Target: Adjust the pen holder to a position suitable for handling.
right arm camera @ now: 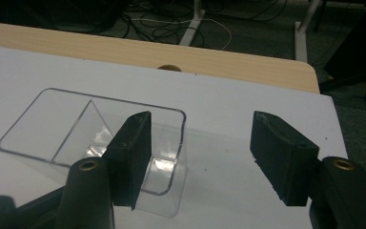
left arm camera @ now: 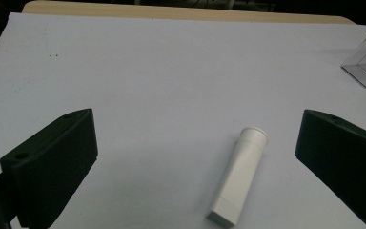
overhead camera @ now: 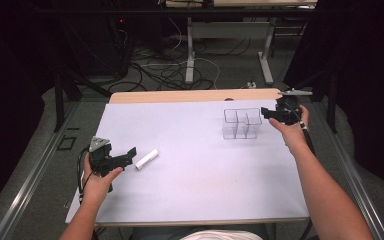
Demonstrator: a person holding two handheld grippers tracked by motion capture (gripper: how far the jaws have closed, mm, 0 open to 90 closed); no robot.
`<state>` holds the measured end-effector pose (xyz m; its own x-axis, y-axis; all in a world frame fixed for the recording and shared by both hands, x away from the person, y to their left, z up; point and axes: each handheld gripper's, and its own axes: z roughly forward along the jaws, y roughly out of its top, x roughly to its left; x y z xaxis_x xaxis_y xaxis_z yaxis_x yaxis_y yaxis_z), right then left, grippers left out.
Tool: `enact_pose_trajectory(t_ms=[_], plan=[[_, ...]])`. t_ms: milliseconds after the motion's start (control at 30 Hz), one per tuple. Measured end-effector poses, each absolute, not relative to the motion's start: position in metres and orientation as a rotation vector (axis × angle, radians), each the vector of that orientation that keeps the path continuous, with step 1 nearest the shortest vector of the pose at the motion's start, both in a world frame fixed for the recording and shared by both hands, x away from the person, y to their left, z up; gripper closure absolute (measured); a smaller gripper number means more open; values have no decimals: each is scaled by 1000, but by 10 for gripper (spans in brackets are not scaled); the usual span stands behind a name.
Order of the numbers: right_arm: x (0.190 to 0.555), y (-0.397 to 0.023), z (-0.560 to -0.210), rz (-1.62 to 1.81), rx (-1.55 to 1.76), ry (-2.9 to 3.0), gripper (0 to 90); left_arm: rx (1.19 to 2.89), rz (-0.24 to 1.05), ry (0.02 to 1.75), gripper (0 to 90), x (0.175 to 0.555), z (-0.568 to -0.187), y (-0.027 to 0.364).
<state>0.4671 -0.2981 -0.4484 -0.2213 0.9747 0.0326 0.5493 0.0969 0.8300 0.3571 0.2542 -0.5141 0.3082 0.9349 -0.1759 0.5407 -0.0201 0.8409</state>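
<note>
On the white-covered bench (overhead camera: 195, 190), a white plastic tube (overhead camera: 146, 159) is lying on its side toward the near left, its flared open end pointing away from the person and its squared end nearer — a pose that is leaving its long flanks free for a sideways pinch. The left tool (left arm camera: 195, 157) is hovering low just behind it with its jaws spread wide, the tube (left arm camera: 239, 177) sitting between them but touched by neither; it looks lined up for a grab. Toward the far right, a clear divided organizer box (overhead camera: 241, 123) is standing upright, its compartments empty as far as I can see. The right tool (right arm camera: 200, 152) is poised over the box's right end (right arm camera: 171, 157), jaws parted about halfway and gripping nothing — one jaw is showing in front of the wall, probably to steady or shift the box, though contact is unclear.
</note>
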Motion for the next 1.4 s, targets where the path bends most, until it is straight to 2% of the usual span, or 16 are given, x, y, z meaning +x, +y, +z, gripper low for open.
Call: enact_pose_trajectory(t_ms=[167,567,700,1233,1400], plan=[[478,-302,-456,967,1510,1805,429,1687,556,1351,2,357,-515,255],[493,-306,-473,923,1563,1822,440,1692,552,1362,3,358,-516,254],[496,-304,-478,913,1580,1828,507,1693,553,1363,4,358,-516,254],[500,-293,-491,872,1623,1873,641,1704,550,1368,8,359,-518,254],[499,-290,-493,895,1635,1872,746,1706,555,1368,8,359,-518,255]])
